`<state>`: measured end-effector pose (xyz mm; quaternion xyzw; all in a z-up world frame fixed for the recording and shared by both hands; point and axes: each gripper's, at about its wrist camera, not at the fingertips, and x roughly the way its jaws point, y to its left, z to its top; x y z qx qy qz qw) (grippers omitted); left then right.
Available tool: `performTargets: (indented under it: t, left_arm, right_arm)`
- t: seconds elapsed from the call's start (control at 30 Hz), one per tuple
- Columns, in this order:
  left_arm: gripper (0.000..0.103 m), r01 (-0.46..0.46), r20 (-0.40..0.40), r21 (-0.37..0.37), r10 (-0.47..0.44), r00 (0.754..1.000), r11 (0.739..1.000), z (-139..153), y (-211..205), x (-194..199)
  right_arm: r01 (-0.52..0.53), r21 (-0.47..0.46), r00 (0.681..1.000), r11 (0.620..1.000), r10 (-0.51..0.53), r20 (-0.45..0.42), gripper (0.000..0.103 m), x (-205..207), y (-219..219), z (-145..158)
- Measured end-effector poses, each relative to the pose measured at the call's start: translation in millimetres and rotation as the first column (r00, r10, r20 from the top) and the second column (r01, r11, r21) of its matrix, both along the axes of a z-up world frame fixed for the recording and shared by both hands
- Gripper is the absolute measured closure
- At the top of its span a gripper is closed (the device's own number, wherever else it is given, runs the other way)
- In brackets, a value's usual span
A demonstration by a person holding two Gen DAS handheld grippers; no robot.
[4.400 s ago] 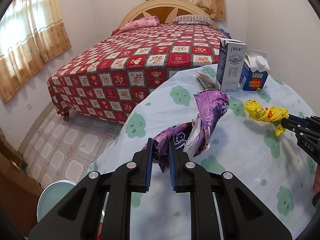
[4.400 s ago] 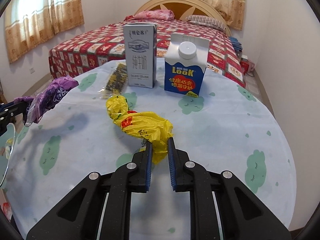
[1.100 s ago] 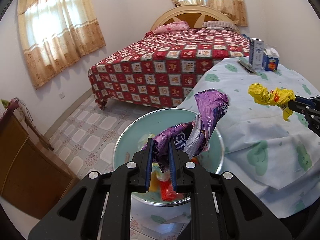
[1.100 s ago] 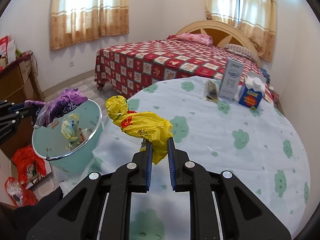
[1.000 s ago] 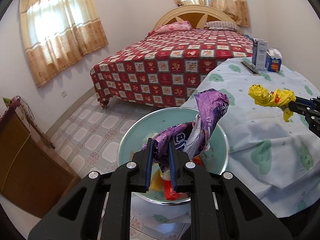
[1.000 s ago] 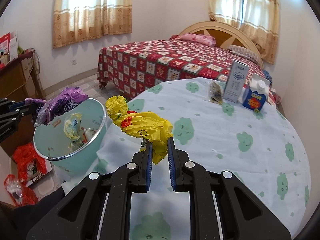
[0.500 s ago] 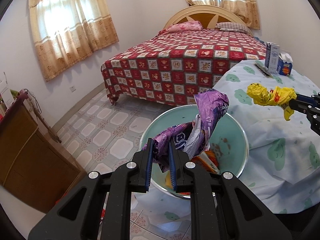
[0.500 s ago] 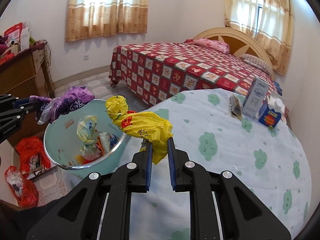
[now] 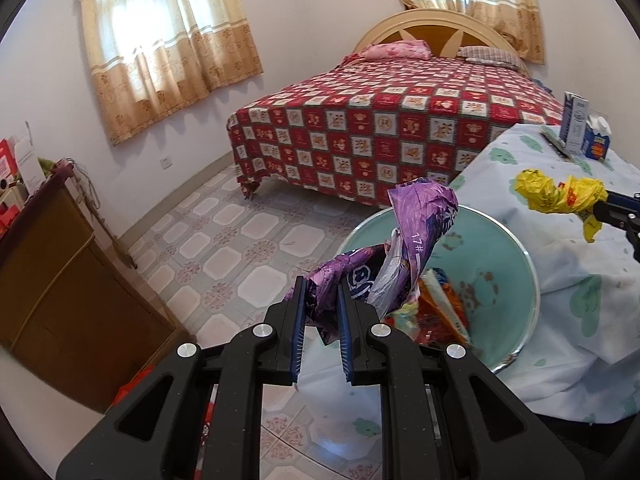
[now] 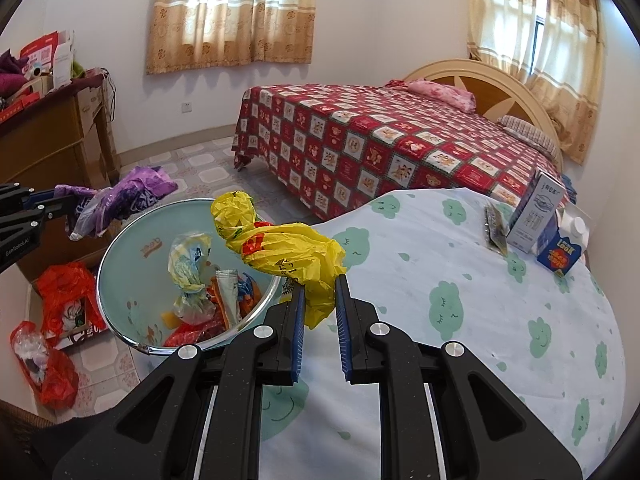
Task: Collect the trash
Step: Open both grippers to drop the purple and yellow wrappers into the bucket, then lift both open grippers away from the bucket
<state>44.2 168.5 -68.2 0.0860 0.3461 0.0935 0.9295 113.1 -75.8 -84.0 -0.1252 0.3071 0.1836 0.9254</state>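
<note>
Two grippers loaded | teal trash bin beside table edge — tiled floor open beyond | left gripper clamps purple wrapper over bin rim | right gripper clamps yellow bag — above bin's table-side rim

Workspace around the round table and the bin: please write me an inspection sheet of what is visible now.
Surface: round table under a white cloth with green cloud prints.
Job's things: purple wrapper and yellow bag, both held in the air; teal bin beside the table already holds wrappers.
Clutter: grey carton, blue carton and a dark packet on the table's far side; red bags on the floor.
Grippers: left gripper shut on the purple wrapper; right gripper shut on the yellow bag.
Cables: nothing seen.
Surroundings: bed, wooden cabinet, curtained windows, tiled floor.
</note>
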Motion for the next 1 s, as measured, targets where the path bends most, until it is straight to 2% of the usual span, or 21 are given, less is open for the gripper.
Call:
performTargets:
  t: [0.67,0.73,0.77,0.8,0.83,0.87,0.9,1.0]
  left_arm:
    - [0.086,-0.032,0.017,-0.034,0.032,0.999,0.999,4.7,16.3,-0.5]
    - [0.082,-0.029,0.023,-0.042,0.03,0.999,0.999,5.8,15.4,-1.7]
    - [0.081,-0.024,0.026,-0.045,0.026,0.999,0.999,6.5,15.2,-2.6]
    - [0.075,-0.021,0.028,-0.047,0.022,0.999,0.999,7.1,14.3,-3.1]
    - [0.069,-0.019,0.032,-0.047,0.021,0.999,0.999,7.4,12.3,-4.2]
    - [0.068,-0.014,0.034,-0.047,0.016,0.999,0.999,7.5,10.9,-4.4]
    - [0.066,-0.008,0.034,-0.047,0.009,0.999,0.999,7.3,8.8,-4.8]
    - [0.046,-0.005,0.045,-0.057,0.008,0.999,0.998,10.0,5.6,-8.7]
  right_arm:
    - [-0.081,-0.035,0.996,0.996,0.083,0.029,0.087,7.5,37.2,12.3]
    - [-0.092,-0.029,0.995,0.995,0.093,0.032,0.085,7.9,39.6,12.7]
    - [-0.094,-0.025,0.995,0.995,0.095,0.034,0.078,7.9,40.3,12.5]
    - [-0.095,-0.018,0.995,0.995,0.095,0.033,0.064,8.1,40.8,11.8]
    - [-0.095,-0.011,0.995,0.995,0.096,0.032,0.058,8.4,41.1,11.5]
    - [-0.095,-0.006,0.995,0.995,0.095,0.032,0.054,8.1,40.9,10.9]
    - [-0.094,-0.005,0.995,0.996,0.094,0.025,0.054,8.1,40.1,9.8]
    - [-0.084,0.016,0.996,0.996,0.084,0.023,0.053,2.6,33.8,11.6]
